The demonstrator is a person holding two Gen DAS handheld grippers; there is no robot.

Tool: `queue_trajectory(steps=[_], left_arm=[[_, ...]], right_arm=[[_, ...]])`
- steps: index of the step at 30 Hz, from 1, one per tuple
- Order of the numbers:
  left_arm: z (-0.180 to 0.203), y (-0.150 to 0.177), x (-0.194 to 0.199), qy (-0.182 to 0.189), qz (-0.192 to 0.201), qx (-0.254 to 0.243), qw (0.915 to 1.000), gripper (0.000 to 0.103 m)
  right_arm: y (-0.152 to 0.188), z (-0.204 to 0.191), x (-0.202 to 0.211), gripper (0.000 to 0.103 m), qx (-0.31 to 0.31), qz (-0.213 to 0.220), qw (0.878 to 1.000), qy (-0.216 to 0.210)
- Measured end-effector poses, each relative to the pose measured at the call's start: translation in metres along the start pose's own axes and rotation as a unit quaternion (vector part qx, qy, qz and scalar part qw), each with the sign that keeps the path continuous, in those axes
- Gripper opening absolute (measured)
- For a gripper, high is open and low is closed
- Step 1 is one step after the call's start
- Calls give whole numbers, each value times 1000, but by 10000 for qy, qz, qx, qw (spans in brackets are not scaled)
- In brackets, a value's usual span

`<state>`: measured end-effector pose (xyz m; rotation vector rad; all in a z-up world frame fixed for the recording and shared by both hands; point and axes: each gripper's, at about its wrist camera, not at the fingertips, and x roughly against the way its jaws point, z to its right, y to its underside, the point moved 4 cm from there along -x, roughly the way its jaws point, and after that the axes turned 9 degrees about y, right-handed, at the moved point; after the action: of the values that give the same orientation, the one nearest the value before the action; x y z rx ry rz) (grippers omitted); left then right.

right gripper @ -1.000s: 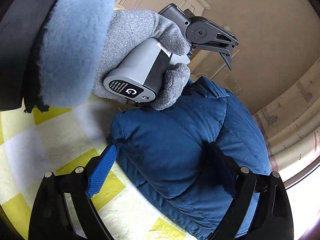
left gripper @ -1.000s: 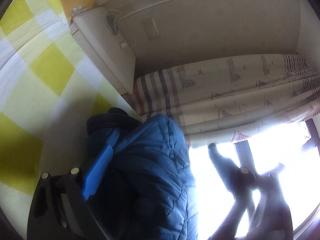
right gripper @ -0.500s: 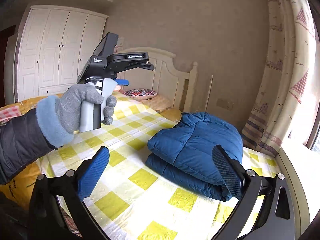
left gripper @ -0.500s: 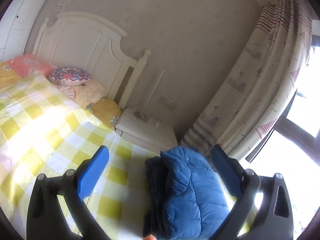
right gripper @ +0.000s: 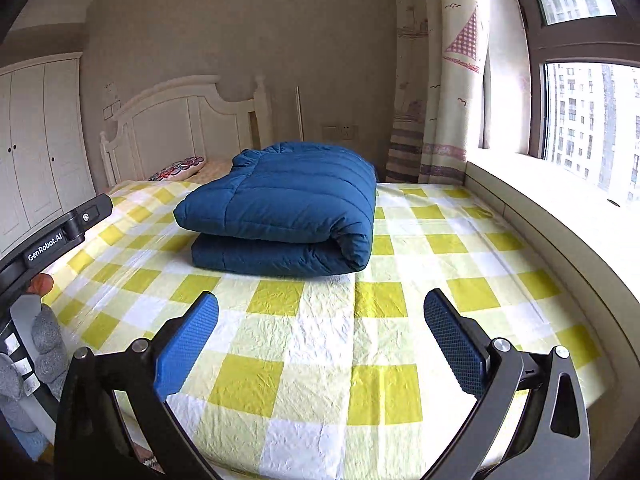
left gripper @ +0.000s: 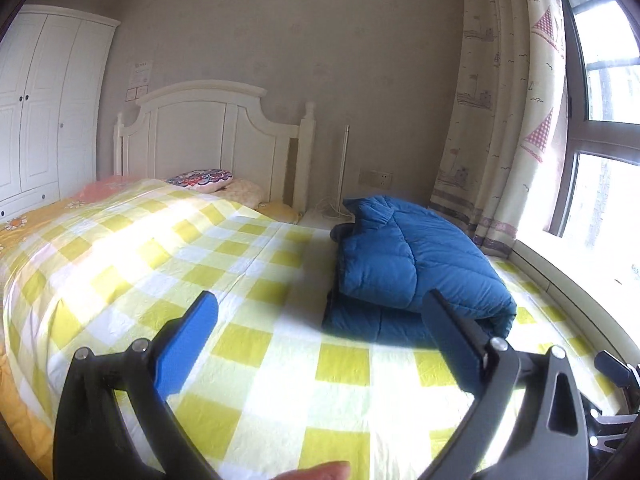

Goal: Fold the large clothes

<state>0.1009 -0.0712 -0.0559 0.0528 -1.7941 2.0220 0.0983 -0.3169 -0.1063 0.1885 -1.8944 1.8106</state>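
Item: two hand-held grippers, both empty, over a made bed.

We record our left gripper [left gripper: 320, 320] and right gripper [right gripper: 320, 320] with jaws spread wide after just opening, nothing between the blue pads, each held above the yellow-checked bedspread [right gripper: 320, 380]. Beyond them we list one blue padded jacket [right gripper: 288, 204], folded double, lying on the bedspread near the patterned curtain [left gripper: 500, 120] and the white headboard [left gripper: 208, 132], clear of both grippers.
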Motion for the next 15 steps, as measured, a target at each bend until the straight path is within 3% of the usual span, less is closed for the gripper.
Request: queue_trajectory(steps=[15], left_arm=[[18, 26, 3, 213, -206, -361, 9989, 101]], right_arm=[[-4, -5, 14, 99, -67, 222, 9997, 11]])
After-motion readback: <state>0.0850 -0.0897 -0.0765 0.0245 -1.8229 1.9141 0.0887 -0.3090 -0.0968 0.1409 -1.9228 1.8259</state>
